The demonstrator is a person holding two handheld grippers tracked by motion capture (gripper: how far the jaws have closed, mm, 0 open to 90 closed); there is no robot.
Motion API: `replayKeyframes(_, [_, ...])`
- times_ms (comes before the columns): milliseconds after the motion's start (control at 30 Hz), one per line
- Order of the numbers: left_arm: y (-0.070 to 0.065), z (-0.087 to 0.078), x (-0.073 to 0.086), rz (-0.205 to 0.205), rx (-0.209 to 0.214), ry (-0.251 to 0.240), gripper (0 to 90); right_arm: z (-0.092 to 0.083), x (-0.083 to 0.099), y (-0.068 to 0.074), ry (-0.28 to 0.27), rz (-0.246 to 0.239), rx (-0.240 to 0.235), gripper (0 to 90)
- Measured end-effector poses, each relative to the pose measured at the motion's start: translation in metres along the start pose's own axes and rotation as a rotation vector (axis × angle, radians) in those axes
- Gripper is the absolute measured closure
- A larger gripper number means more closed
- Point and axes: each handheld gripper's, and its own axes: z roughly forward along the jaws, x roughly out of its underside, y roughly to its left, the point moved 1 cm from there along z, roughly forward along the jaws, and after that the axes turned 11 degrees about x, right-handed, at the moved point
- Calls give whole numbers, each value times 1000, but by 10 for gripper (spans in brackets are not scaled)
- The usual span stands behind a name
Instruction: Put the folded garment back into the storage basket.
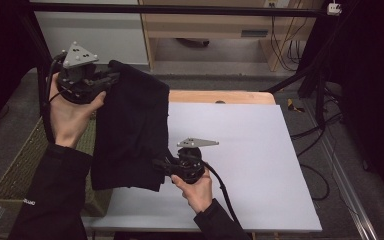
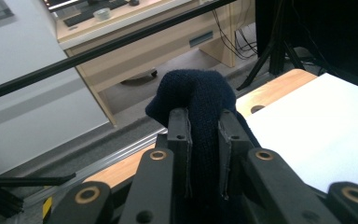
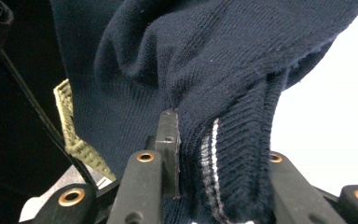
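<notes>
High view: dark knit garment [image 1: 130,130] hangs between left tool [image 1: 111,78] and right tool [image 1: 159,164], both clamped on it.

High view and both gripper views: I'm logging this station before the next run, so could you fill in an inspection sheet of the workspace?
Surface: white sheet on a wooden table, bare at right.
Job's things: dark navy knit garment held up between both tools, lower edge on the sheet.
Clutter: green woven basket beside the table's left edge.
Grippers: left tool shut on the garment's top; right tool shut on its ribbed edge.
Cables: black cable trailing from the right tool; floor cables at right.
Surroundings: black frame bar, wooden desk behind.
</notes>
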Motion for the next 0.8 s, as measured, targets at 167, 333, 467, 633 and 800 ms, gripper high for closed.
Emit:
replayKeyframes(167, [9, -5, 0, -13, -20, -10, 780, 7, -5, 9, -4, -1, -13, 724])
replayKeyframes(333, [16, -9, 2, -25, -39, -11, 780, 18, -8, 19, -14, 5, -30, 723])
replayKeyframes(467, [22, -14, 2, -32, -54, -15, 780, 23, -10, 23, -15, 12, -38, 723])
replayKeyframes(633, [30, -25, 0, -29, -86, -18, 780, 33, -15, 37, -25, 6, -59, 723])
replayKeyframes(800, [41, -31, 4, -44, -109, -17, 780, 47, -17, 49, -28, 14, -73, 723])
